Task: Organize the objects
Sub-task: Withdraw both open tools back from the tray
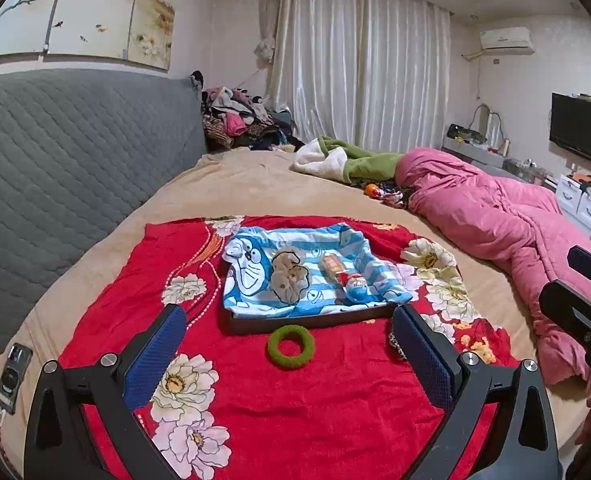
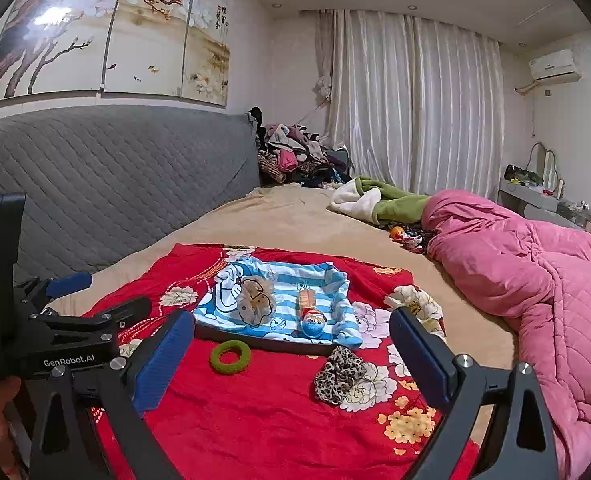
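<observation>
Bed, red floral cloth. Green ring lies just off the tray near edge. My left gripper and right gripper gape wide, empty. I'd straddle the ring squarely, then close.

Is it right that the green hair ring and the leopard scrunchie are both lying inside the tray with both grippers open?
Not quite: the green hair ring and leopard scrunchie lie on the red cloth in front of the tray, as the right wrist view shows. Both grippers are open.
</observation>
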{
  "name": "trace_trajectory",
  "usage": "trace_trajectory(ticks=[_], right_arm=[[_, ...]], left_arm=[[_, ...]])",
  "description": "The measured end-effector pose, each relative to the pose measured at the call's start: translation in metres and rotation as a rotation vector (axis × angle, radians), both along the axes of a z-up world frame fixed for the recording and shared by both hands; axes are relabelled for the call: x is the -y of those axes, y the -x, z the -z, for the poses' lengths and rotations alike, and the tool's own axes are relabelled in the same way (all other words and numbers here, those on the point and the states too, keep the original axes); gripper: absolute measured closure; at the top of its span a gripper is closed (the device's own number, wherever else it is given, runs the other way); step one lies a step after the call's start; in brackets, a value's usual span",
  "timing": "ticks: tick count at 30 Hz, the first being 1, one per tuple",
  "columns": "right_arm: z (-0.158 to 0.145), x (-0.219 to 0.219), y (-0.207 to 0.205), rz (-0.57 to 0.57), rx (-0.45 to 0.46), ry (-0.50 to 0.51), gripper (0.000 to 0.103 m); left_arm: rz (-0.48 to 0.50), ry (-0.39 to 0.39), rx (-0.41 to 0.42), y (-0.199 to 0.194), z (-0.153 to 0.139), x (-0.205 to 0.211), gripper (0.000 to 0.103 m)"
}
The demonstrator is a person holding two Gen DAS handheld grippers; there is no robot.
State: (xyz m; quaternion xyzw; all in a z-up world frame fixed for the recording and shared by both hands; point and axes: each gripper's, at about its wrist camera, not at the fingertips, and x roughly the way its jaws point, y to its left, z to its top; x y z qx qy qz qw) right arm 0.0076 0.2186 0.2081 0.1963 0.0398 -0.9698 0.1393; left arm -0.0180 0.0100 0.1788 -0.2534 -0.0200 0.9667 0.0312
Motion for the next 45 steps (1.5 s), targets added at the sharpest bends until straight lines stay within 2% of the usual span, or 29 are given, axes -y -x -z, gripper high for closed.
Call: trace_trajectory(ticks=[11, 23, 33, 45], right_arm=[[0.029, -0.006, 0.011, 0.011, 0.058, 0.000, 0.004], [0.079, -0.016, 0.033, 0.067, 0.145, -0.042, 0.004], [0.114, -0.024, 0.059, 0.107, 0.208, -0.048, 0.004], [0.141, -0.026, 0.082, 0.125, 0.256, -0.062, 0.004]], left_arm=[[0.020, 0.013, 0.070, 0.014, 0.038, -0.008, 0.000], [0.042, 0.020, 0.138, 0.036, 0.084, -0.016, 0.000], [0.046, 0.027, 0.170, 0.057, 0.115, -0.024, 0.000], [0.052, 0.046, 0.207, 0.085, 0.144, -0.035, 0.000]])
